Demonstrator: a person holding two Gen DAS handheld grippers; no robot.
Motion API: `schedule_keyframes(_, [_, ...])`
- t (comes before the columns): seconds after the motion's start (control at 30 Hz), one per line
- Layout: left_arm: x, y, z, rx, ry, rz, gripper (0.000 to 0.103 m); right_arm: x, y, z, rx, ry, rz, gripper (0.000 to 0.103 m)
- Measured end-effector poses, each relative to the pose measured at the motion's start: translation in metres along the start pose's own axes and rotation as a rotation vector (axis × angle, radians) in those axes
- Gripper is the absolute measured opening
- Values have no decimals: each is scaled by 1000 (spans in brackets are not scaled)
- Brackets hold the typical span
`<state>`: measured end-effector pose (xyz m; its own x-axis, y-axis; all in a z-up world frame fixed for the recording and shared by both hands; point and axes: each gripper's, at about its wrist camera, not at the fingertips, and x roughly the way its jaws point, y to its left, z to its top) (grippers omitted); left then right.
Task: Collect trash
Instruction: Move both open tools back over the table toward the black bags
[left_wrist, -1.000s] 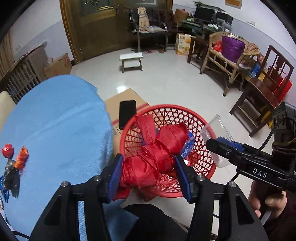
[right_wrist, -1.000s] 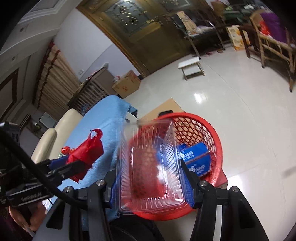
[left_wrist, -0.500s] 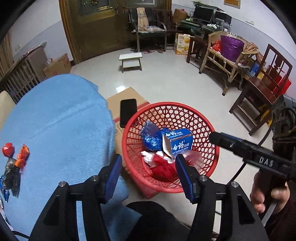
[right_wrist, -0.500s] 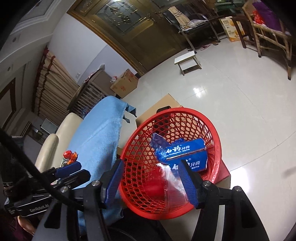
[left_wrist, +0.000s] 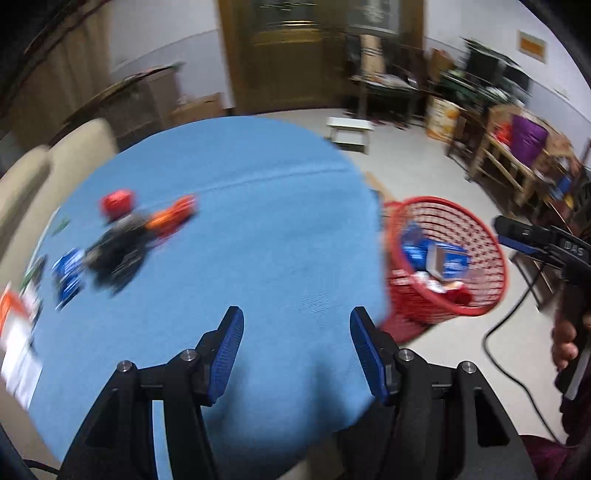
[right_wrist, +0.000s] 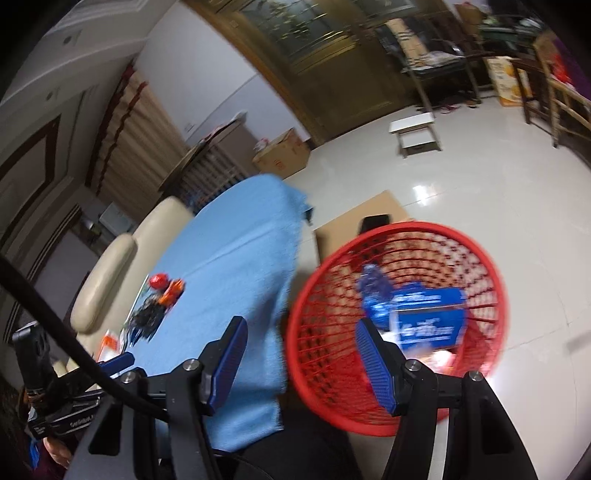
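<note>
A red mesh basket (left_wrist: 484, 236) (right_wrist: 306, 295) stands right of the blue-covered table (left_wrist: 240, 236) (right_wrist: 236, 258). It holds a blue box (left_wrist: 448, 260) (right_wrist: 428, 325) and red trash. A cluster of wrappers, red (left_wrist: 116, 199), orange (left_wrist: 171, 218) and dark (left_wrist: 114, 251), lies on the cloth at the left; it also shows in the right wrist view (right_wrist: 162, 295). My left gripper (left_wrist: 295, 339) is open and empty over the cloth. My right gripper (right_wrist: 301, 354) is open and empty at the basket's near rim.
Papers and a blue wrapper (left_wrist: 68, 273) lie at the table's left edge. A cardboard box with a black phone (right_wrist: 373, 223) sits behind the basket. A beige sofa (right_wrist: 122, 266), a white stool (right_wrist: 415, 134) and wooden chairs (left_wrist: 517, 162) stand around.
The red bag and the clear container dropped into the basket. Both grippers are now empty. The left gripper has swung left over the table toward the wrappers; the right has turned left too.
</note>
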<state>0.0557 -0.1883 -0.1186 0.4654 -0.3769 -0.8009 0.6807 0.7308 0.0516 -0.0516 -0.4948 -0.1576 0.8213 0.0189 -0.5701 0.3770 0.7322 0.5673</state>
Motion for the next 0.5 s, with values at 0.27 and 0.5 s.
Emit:
schedule_keyframes(0.27, [-35, 136, -63, -277, -35, 179, 61, 48, 97, -7, -170, 95, 81, 65])
schedule_keyframes(0.5, [-48, 216, -105, -442, -44, 274, 61, 101, 180, -12, -254, 191, 172, 65])
